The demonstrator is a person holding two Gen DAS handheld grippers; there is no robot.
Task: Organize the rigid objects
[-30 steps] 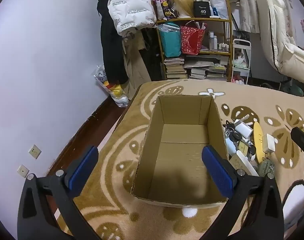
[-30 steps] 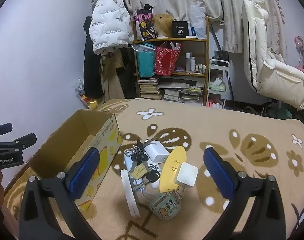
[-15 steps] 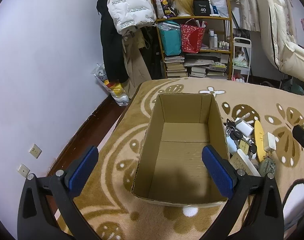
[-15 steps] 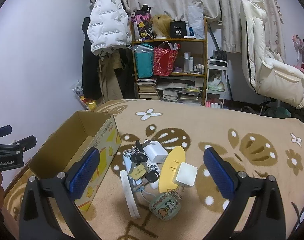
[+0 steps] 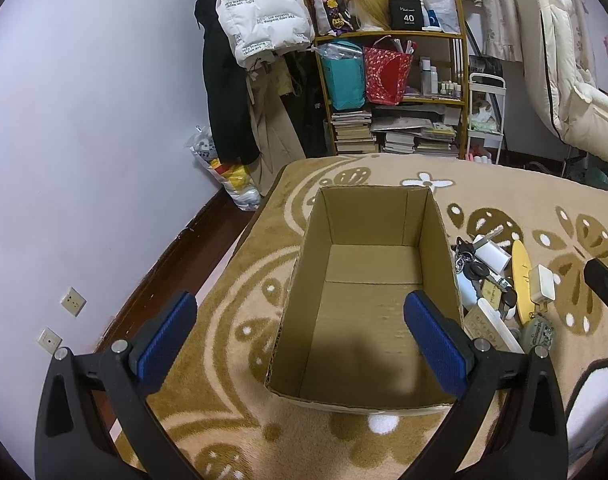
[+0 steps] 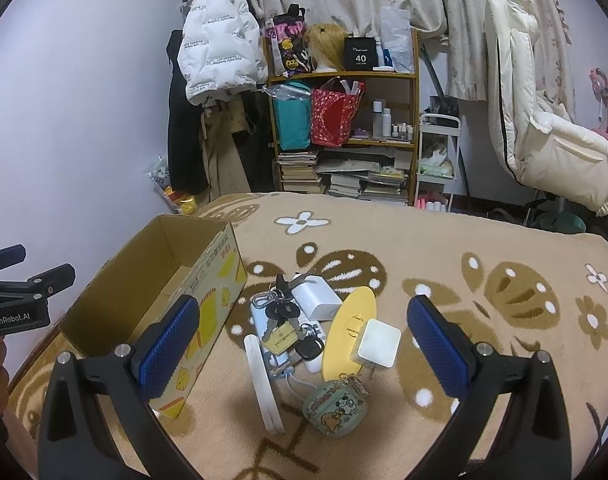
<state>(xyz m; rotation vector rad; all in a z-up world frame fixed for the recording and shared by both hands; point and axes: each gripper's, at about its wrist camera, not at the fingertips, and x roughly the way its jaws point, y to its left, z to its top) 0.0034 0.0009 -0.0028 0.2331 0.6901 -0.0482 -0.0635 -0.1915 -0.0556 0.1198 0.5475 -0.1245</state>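
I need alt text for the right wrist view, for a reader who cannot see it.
The open right hand-held gripper hovers above a pile of small items on a patterned blanket: keys, white chargers, a yellow oval case. An empty cardboard box stands left of the pile.

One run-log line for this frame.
left gripper open | right gripper open | cardboard box empty | items beside box

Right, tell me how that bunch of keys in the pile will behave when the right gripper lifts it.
The bunch of keys will probably dangle loose: several keys and a tan tag hang from rings. It lies on top of other items, so lifting may drag or shift them. Metal looks hard and smooth; the open right gripper may hold better on the tag or ring cluster.
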